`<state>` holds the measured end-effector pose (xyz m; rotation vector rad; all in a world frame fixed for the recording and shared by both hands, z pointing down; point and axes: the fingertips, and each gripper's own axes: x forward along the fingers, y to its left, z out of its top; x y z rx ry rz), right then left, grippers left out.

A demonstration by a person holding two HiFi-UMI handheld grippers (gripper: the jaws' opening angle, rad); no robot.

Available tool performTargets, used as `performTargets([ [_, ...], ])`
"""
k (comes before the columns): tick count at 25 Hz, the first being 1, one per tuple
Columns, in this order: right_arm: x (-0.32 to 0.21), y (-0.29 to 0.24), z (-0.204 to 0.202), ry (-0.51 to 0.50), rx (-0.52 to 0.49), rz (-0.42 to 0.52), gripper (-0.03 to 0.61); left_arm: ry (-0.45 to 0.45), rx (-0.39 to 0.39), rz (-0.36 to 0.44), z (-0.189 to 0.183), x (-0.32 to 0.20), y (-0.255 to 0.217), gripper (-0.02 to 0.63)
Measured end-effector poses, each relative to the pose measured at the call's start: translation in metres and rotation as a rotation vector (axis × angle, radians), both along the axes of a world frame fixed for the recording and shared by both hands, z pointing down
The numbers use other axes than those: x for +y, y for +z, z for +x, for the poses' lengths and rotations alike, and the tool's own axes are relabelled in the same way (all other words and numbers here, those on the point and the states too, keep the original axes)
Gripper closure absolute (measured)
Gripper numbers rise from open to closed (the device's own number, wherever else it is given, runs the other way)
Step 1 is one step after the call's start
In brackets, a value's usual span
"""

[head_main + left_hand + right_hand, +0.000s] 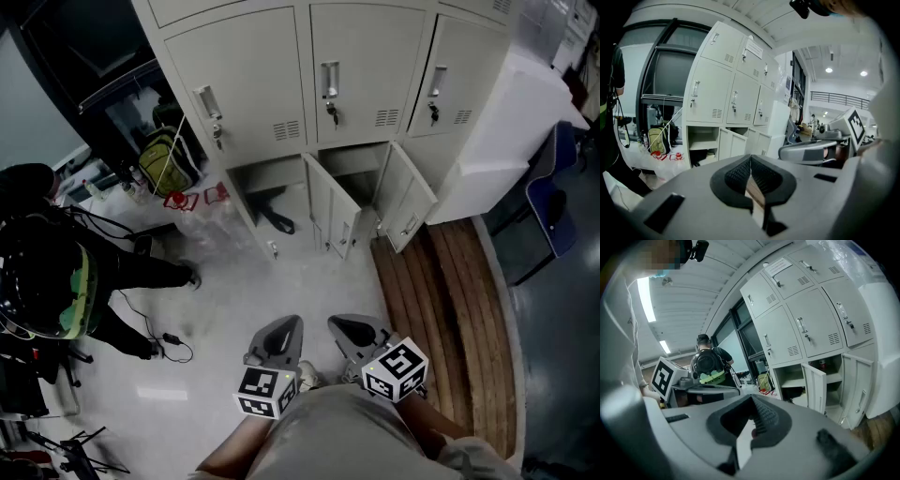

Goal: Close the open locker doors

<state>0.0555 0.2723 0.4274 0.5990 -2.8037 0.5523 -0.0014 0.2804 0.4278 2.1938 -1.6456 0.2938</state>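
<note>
The grey left gripper (291,323) and grey right gripper (339,325) sit side by side, each with its black ribbed jaws pressed together on nothing. Ahead of both tips, well apart, the cream metal bottom-row locker doors (409,199) stand swung open, beneath shut upper locker doors (361,66).

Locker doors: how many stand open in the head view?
3, all in the bottom row: the left door, the middle door and the right door. The doors above are shut; more may lie outside the view.
</note>
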Motion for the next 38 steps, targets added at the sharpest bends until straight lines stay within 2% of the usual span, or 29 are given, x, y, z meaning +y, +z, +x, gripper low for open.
performTargets([
  [7,-0.003,-0.004,-0.006,0.008,-0.017,-0.024,0.551,-0.024,0.014,0.013,0.001,0.000,-0.002,0.597],
  [13,0.008,-0.015,-0.022,-0.039,-0.064,-0.013,0.551,-0.035,0.032,0.033,-0.008,0.003,-0.005,0.597],
  [18,0.013,-0.008,-0.029,-0.011,-0.044,-0.023,0.551,-0.040,0.047,0.041,-0.024,0.012,-0.005,0.597],
  [29,0.040,-0.007,-0.062,0.060,-0.066,-0.025,0.551,0.051,0.040,0.036,-0.050,0.034,0.000,0.597],
  [38,0.049,0.000,-0.060,0.105,-0.055,-0.033,0.551,0.086,0.050,0.039,-0.053,0.040,0.005,0.597],
])
